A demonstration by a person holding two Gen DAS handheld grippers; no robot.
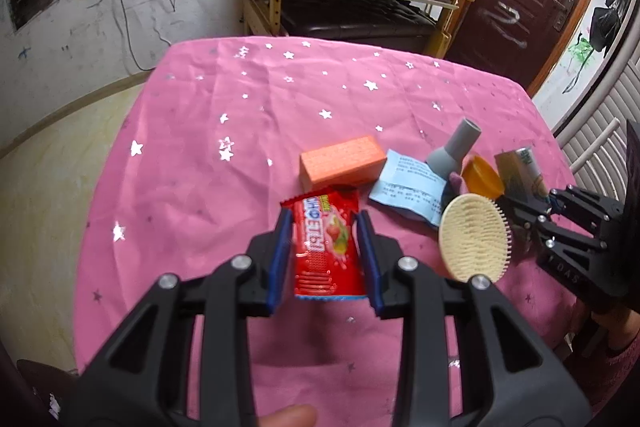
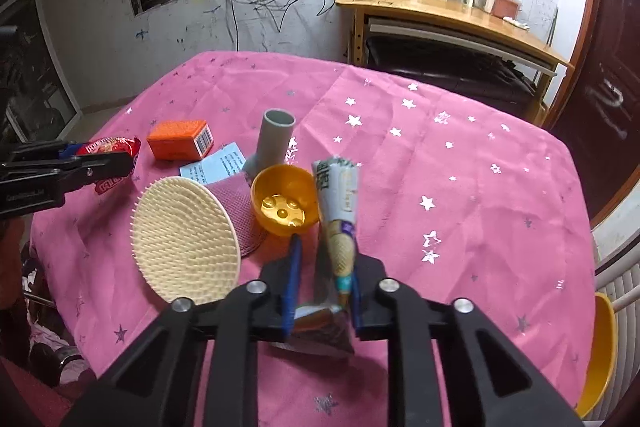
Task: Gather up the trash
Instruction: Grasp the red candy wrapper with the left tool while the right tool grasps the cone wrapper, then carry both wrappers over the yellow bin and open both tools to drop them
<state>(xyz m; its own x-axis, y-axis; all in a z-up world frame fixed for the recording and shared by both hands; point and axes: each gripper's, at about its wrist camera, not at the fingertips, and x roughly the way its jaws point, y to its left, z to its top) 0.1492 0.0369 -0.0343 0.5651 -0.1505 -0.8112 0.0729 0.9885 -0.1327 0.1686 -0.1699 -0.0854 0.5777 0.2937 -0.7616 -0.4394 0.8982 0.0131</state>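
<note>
Two tools work a tabletop [image 1: 192,147] draped in pink star-print cloth. The left tool [image 1: 324,227] pinches a red candy wrapper [image 1: 326,247] between its blue pads, the wrapper standing lengthwise in the jaws just in front of an orange box [image 1: 342,165]. The right tool [image 2: 322,255] grips an ice-cream cone wrapper [image 2: 338,219], which rises upright between its fingers beside an orange plastic cup [image 2: 284,205]. A cream round bristle brush [image 2: 184,243] sits tilted to the left of that cup, overlapping a pink mesh pad [image 2: 240,203]. Behind them, a grey pipe fitting [image 2: 272,143] stands on the cloth near a blue printed leaflet [image 2: 218,165]. A wooden desk [image 2: 448,13] lines the far wall.
</note>
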